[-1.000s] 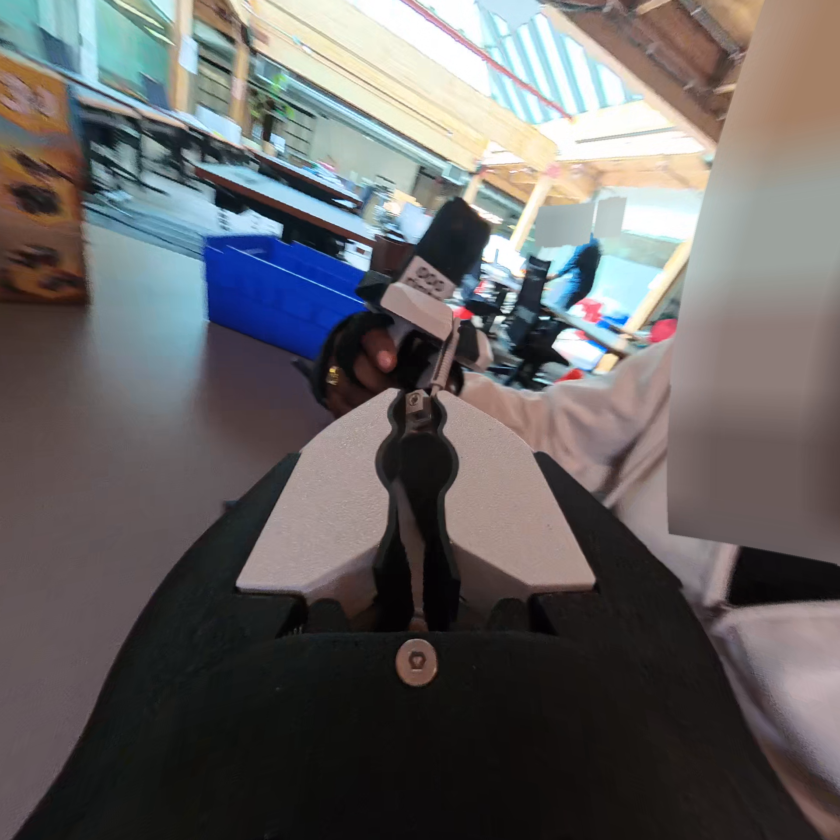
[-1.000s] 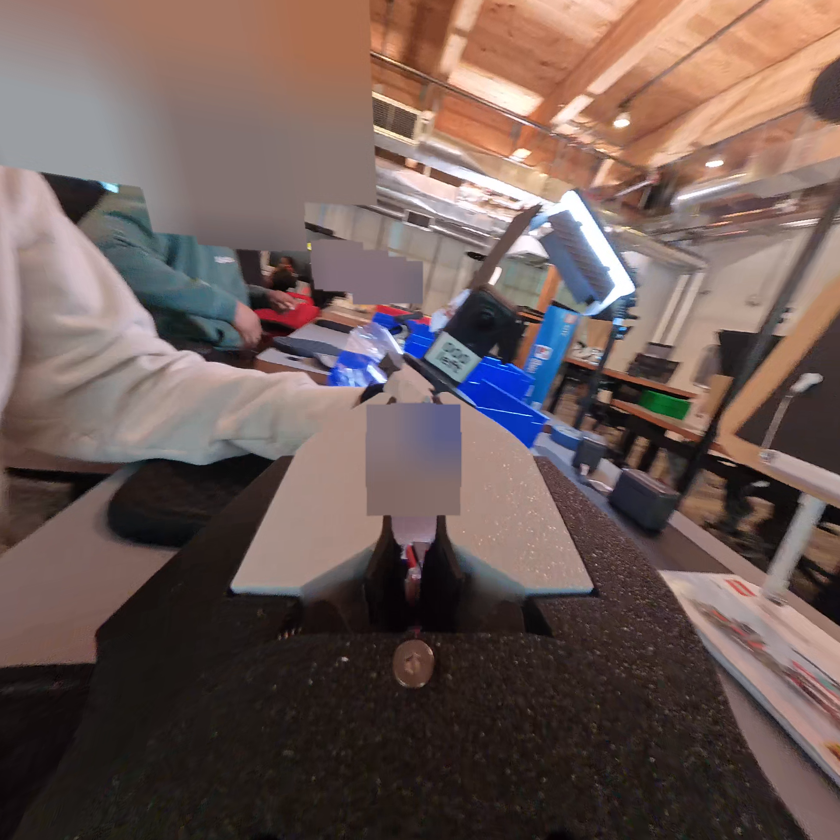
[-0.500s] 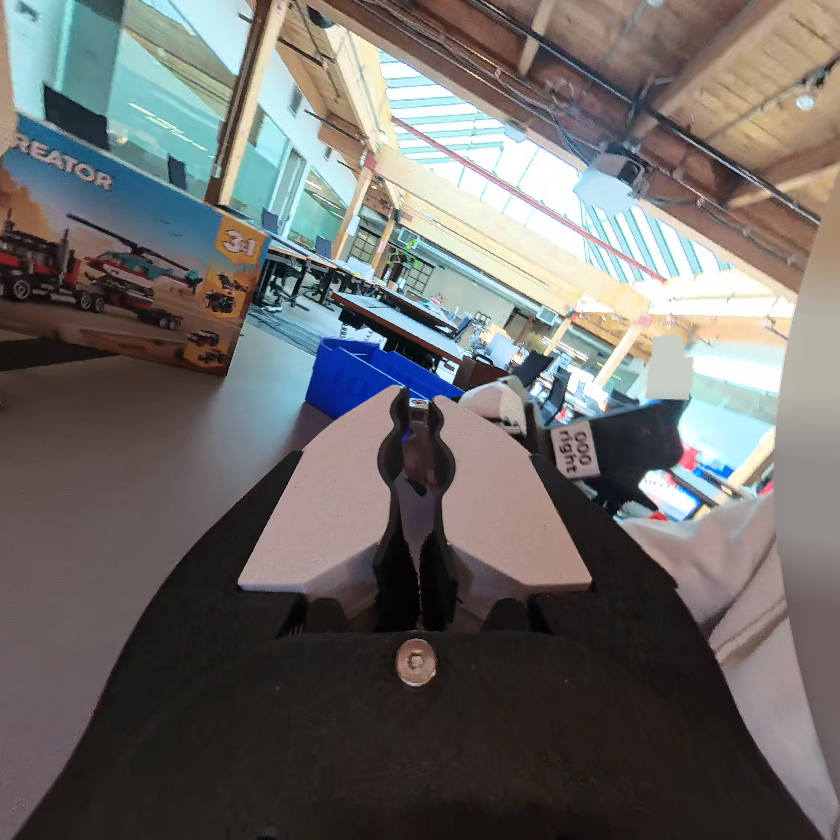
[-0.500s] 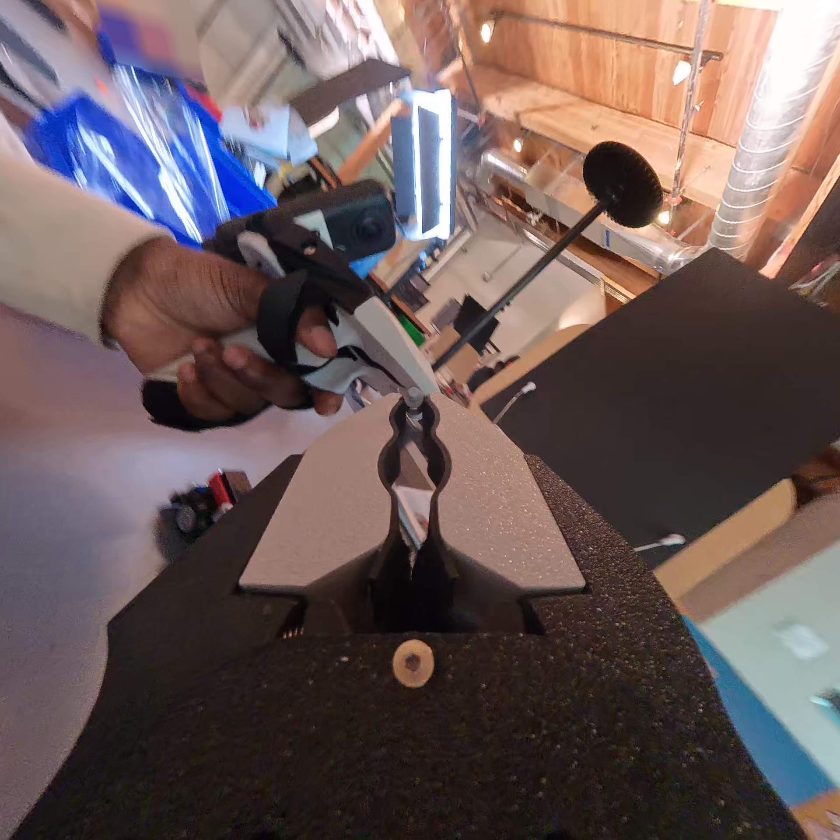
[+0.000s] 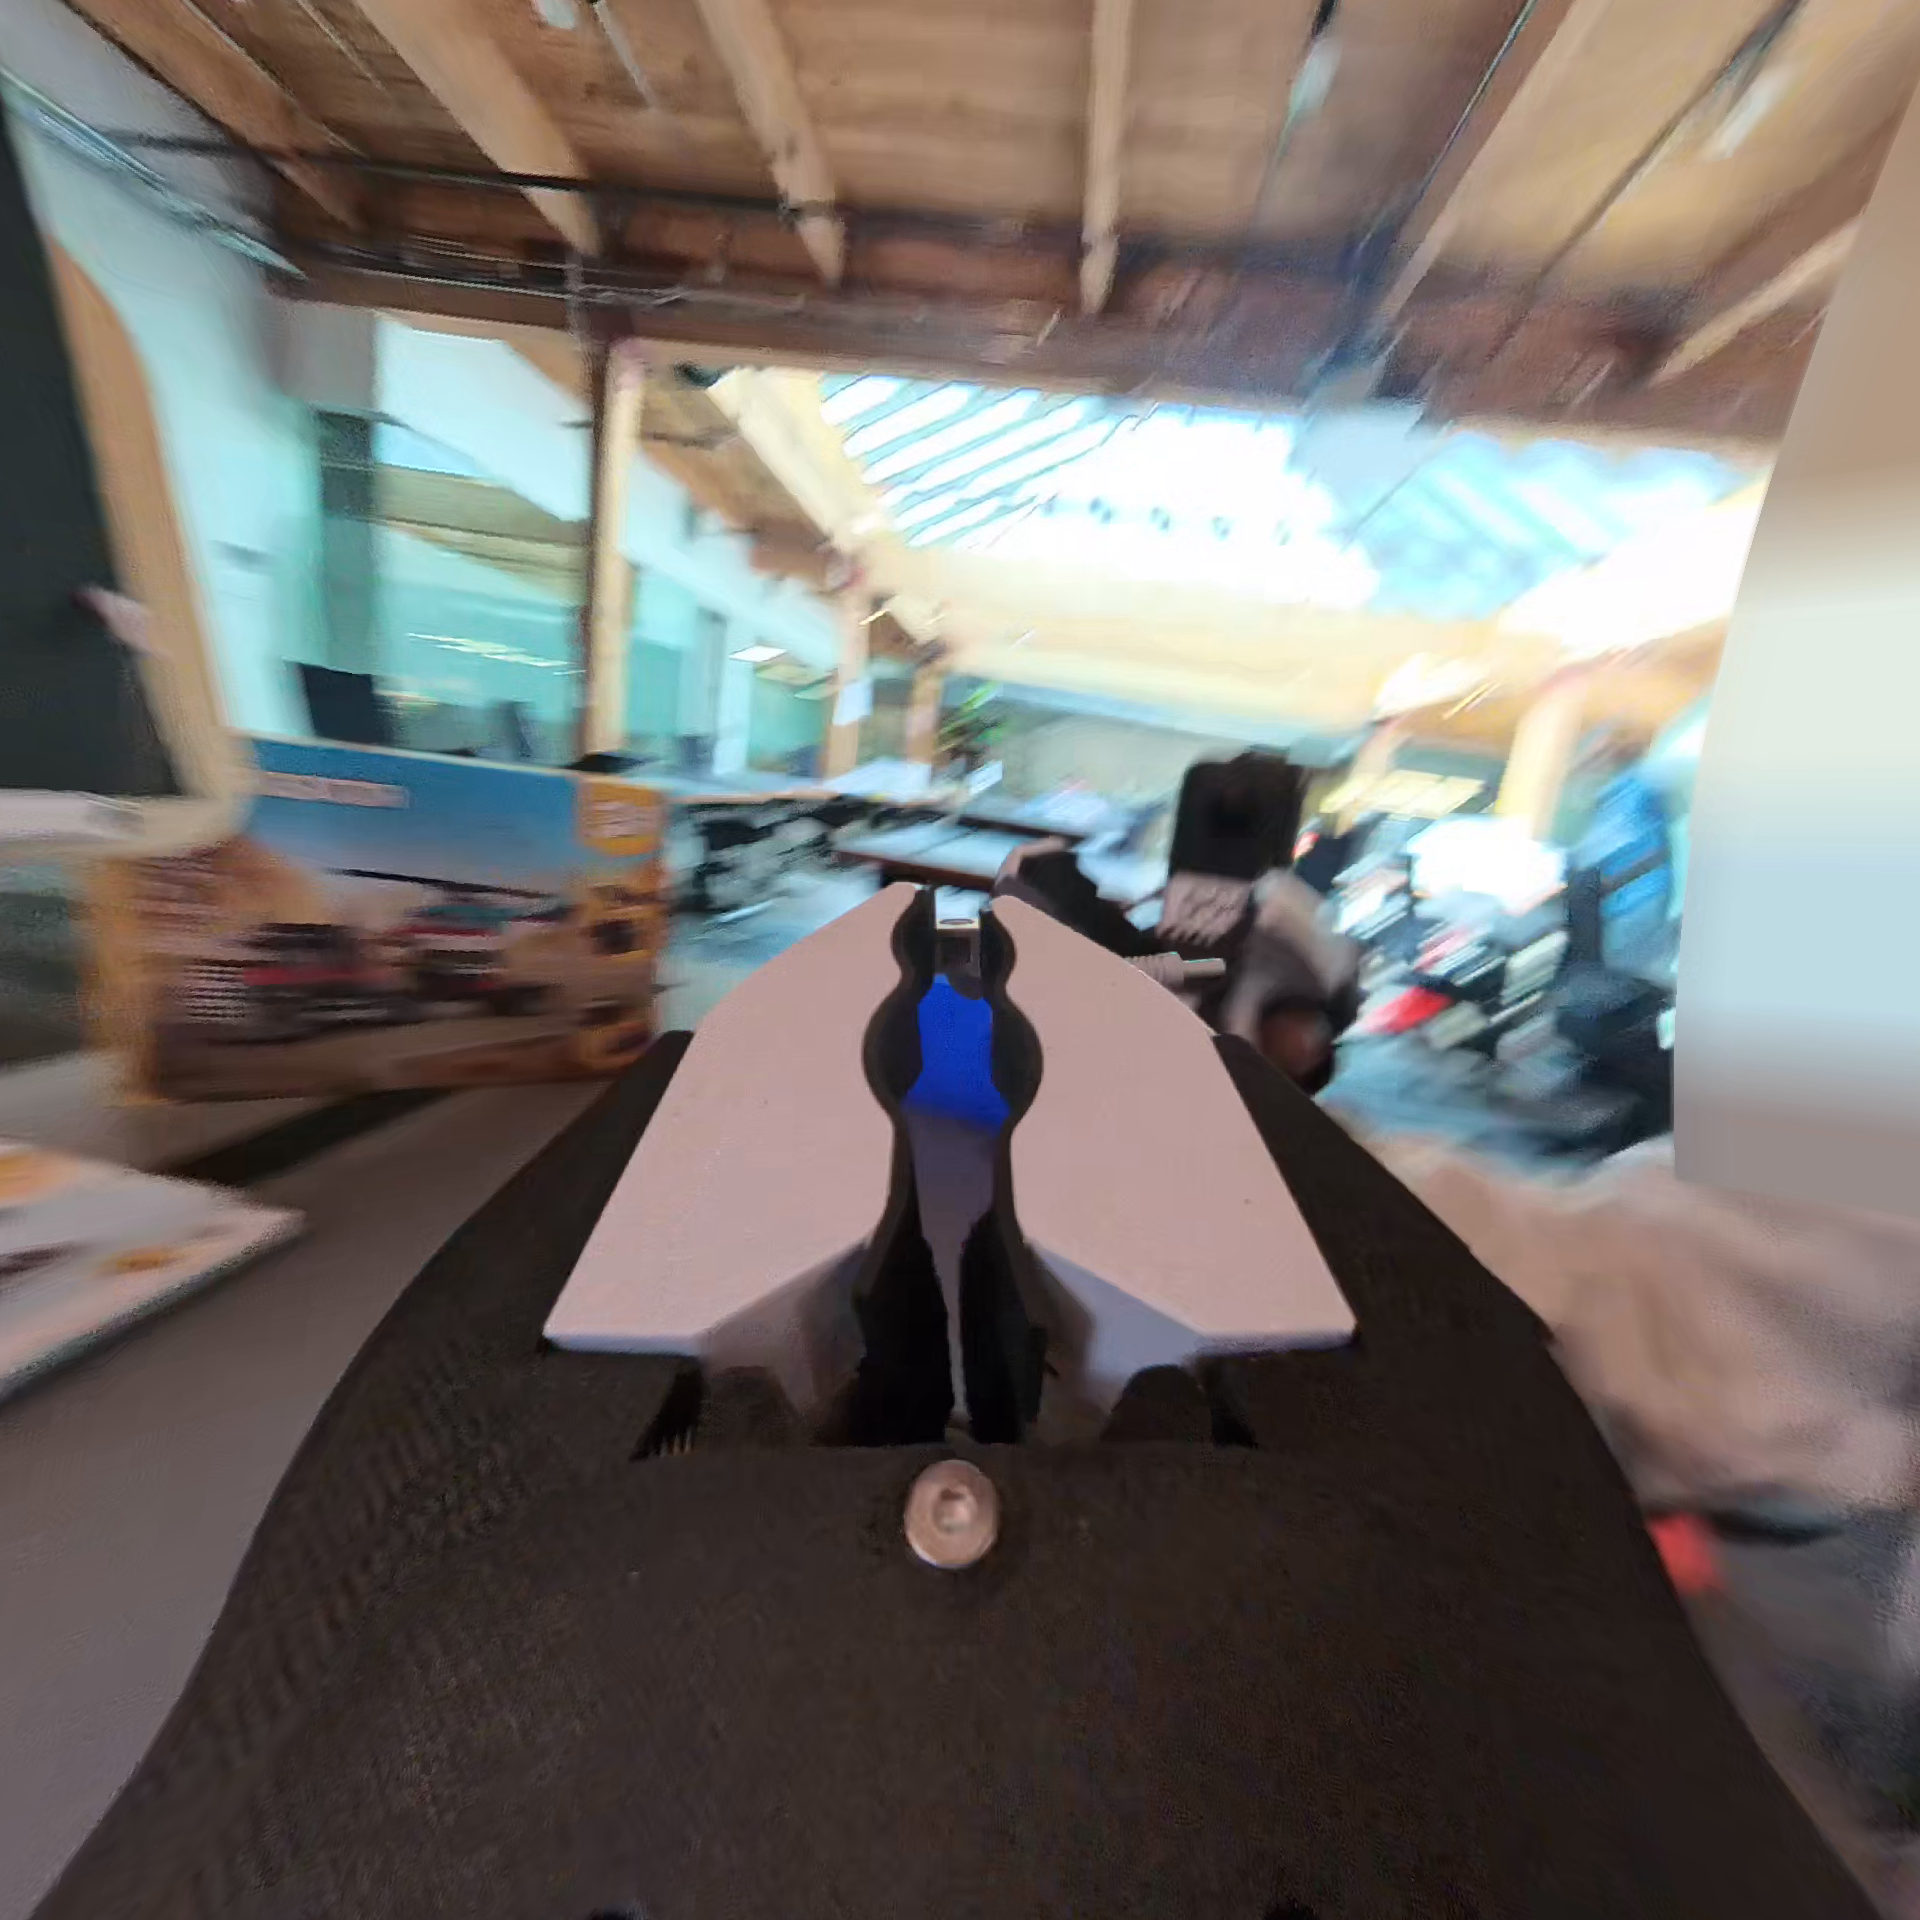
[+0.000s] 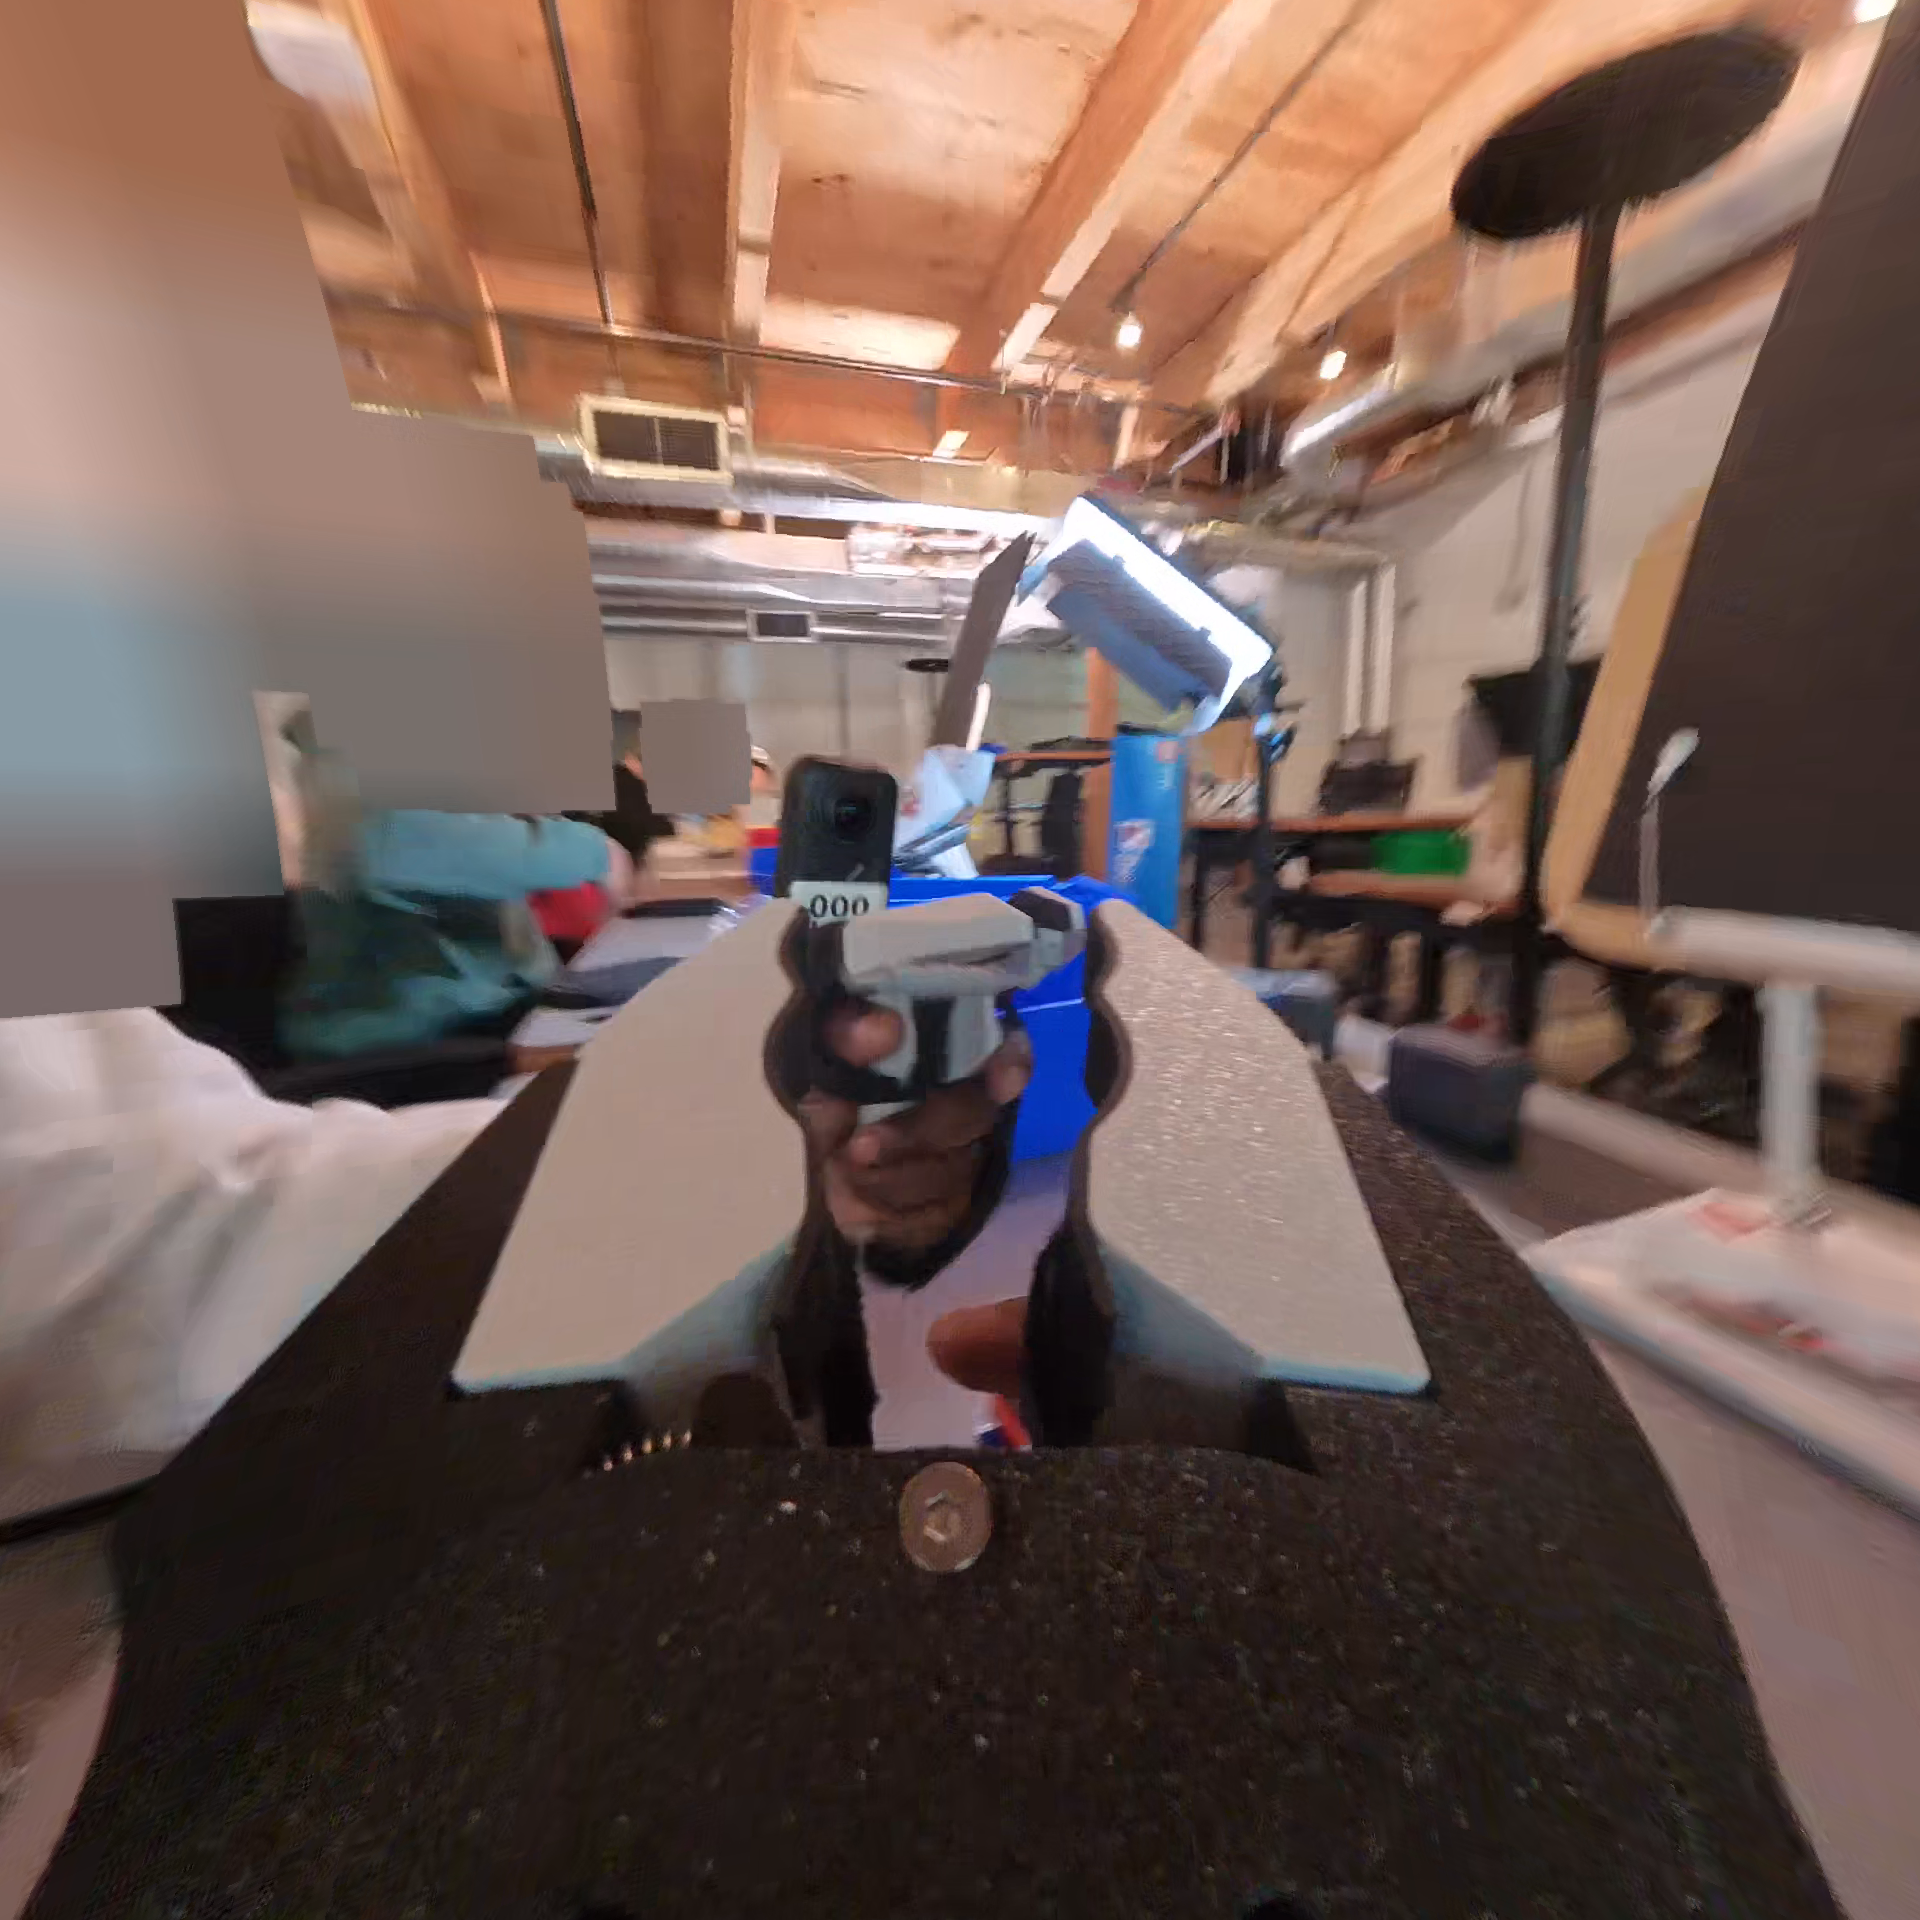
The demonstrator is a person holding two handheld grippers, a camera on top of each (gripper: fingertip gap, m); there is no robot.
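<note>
My left gripper (image 5: 954, 914) is held up above the grey table (image 5: 208, 1455), its fingers nearly together on a small grey piece (image 5: 956, 928) pinched at the very tips. My right gripper (image 6: 940, 912) is open wide with nothing between its pads. Through its gap I see the left gripper (image 6: 935, 951) farther off, held in a hand (image 6: 904, 1132), with its black camera (image 6: 836, 826) on top. In the left wrist view the right gripper (image 5: 1236, 914) shows blurred at the right.
A blue bin (image 6: 1049, 1029) stands behind the grippers. A printed toy box (image 5: 416, 914) stands at the left, with a booklet (image 5: 94, 1257) lying before it. Another booklet (image 6: 1766, 1278) lies at the right. A white sleeve (image 6: 156, 1195) is at the left. My right fingertips sit around 4 cm from my left ones.
My right gripper was shut with its tip against the left gripper's tip and has now opened wide and drawn back. The left gripper stays shut on the small piece. Both views have swung.
</note>
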